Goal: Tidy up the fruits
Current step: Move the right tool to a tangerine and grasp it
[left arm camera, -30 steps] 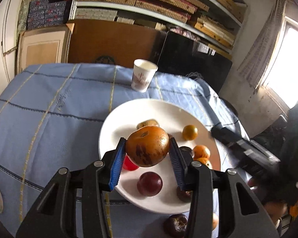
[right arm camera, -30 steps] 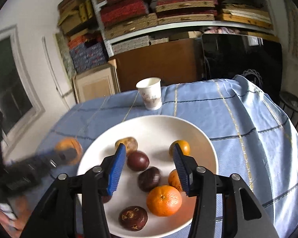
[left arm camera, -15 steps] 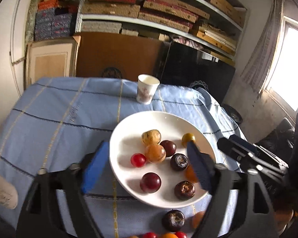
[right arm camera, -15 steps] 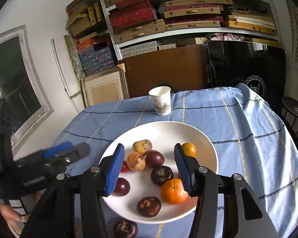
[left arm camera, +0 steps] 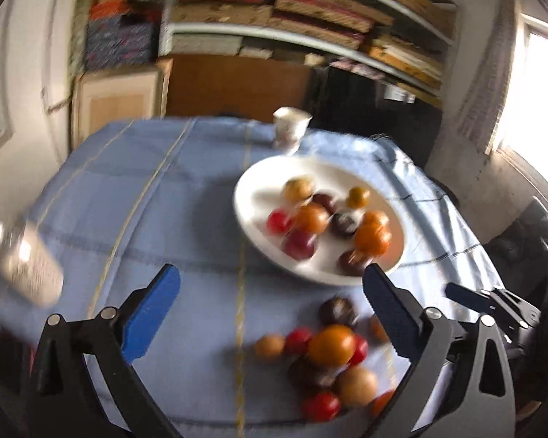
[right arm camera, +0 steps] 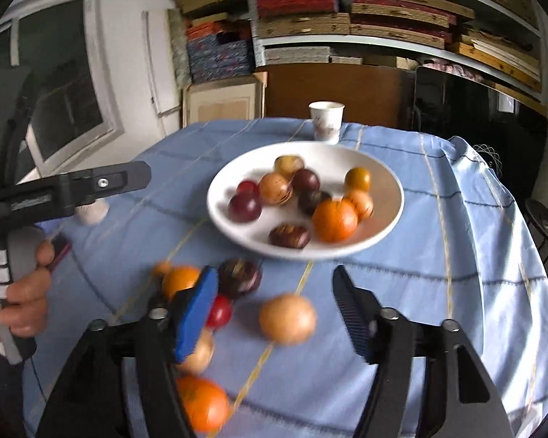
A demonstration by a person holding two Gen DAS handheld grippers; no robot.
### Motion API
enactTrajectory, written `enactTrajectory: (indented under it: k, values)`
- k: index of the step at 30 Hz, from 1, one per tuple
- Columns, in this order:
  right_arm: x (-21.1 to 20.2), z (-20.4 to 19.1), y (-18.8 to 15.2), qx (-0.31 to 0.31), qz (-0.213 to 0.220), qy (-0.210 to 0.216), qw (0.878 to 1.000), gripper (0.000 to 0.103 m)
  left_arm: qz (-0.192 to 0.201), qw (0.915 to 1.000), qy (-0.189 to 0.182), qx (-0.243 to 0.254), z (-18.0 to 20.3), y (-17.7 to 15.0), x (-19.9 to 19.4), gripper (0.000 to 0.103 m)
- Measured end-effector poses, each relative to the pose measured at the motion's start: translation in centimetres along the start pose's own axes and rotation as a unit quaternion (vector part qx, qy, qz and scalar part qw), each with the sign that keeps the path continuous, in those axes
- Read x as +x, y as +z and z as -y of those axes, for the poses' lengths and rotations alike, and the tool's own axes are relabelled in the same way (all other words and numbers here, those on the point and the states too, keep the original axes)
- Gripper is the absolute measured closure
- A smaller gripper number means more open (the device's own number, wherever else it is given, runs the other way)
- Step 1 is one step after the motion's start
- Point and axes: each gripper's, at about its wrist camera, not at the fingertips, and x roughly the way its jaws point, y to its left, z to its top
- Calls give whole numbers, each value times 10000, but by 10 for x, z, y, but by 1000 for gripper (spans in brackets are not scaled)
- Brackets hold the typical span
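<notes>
A white plate [left arm camera: 254,197] [right arm camera: 391,197] on the blue tablecloth holds several fruits: orange, dark purple, red and tan ones. A pile of loose fruits [left arm camera: 330,345] lies on the cloth in front of the plate. My left gripper [left arm camera: 270,323] is wide open and empty, above the cloth just left of the pile. My right gripper [right arm camera: 274,314] is open and empty; a tan fruit [right arm camera: 288,318] lies on the cloth between its fingers, with a dark fruit [right arm camera: 240,278] and an orange one [right arm camera: 181,280] to its left. Both views are blurred.
A paper cup [left arm camera: 290,129] [right arm camera: 326,121] stands behind the plate. A white object [left arm camera: 27,262] lies at the table's left edge. The left gripper also shows in the right wrist view [right arm camera: 91,186], held by a hand. Shelves and boards stand behind the table.
My left gripper let go of the brown-orange fruit onto the plate, opened wide and pulled back left. Both grippers drew back from the plate; the loose pile came into view.
</notes>
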Motion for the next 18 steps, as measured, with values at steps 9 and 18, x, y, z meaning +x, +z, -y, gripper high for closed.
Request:
enactTrajectory:
  k: [9,18]
  values:
    - [-3,-35,-44,-713,-563,388,9951,34,-343,9976,324,-515,-34,-44,-1,5]
    - [5,-37,-49,-465,-958,864,9906,34,-140,9978,613,194,-3,-49,-8,5]
